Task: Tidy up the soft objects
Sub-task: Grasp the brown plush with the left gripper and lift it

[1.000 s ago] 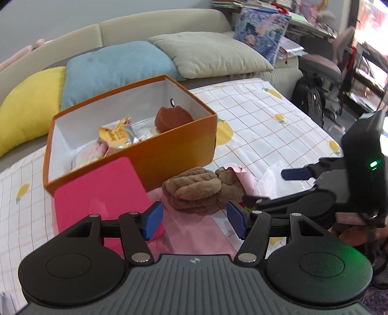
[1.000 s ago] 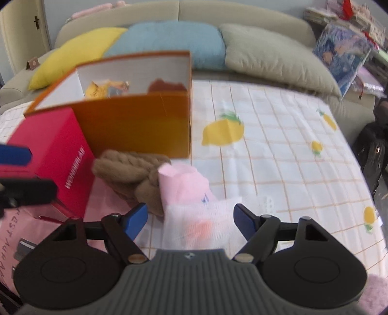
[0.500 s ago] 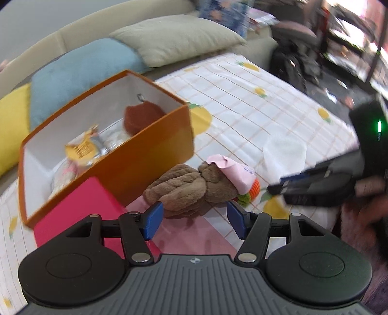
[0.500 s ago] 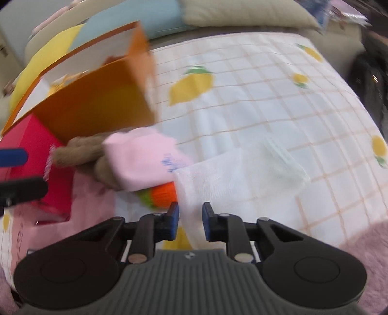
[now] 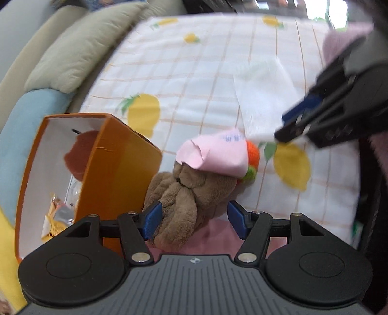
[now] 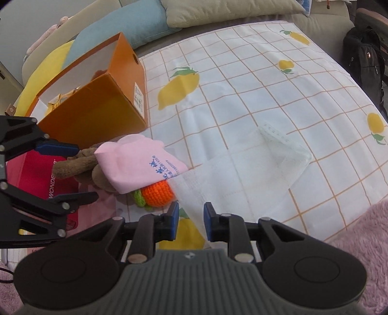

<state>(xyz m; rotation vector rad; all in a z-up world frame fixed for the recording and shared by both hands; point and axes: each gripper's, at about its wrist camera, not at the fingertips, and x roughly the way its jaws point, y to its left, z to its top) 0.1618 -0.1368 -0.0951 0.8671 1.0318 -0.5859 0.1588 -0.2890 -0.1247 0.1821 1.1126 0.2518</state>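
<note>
A brown plush toy (image 5: pixel 186 193) lies beside the open orange box (image 5: pixel 121 169); my left gripper (image 5: pixel 194 219) is open with its fingers either side of the plush. A pink cloth (image 5: pixel 215 152) drapes over the plush and an orange crocheted toy (image 5: pixel 253 152). My right gripper (image 6: pixel 191 224) is shut on the near edge of a white gauze cloth (image 6: pixel 254 174) spread on the sheet. In the right wrist view the plush (image 6: pixel 75 164), pink cloth (image 6: pixel 138 167), crocheted toy (image 6: pixel 157 195) and left gripper (image 6: pixel 70 172) sit at left.
The orange box (image 6: pixel 97 114) holds a brown item (image 5: pixel 77 155) and wrapped snacks (image 5: pixel 58 215). A red box (image 6: pixel 36 174) stands by it. Yellow, blue and beige pillows (image 6: pixel 218 12) line the sofa back. A pink fuzzy rug (image 6: pixel 363 242) lies at right. A black backpack (image 6: pixel 363 58) stands off the sheet.
My left gripper has moved forward and down until its open fingers flank the brown plush. My right gripper, open a second ago, stays closed on the white cloth's edge.
</note>
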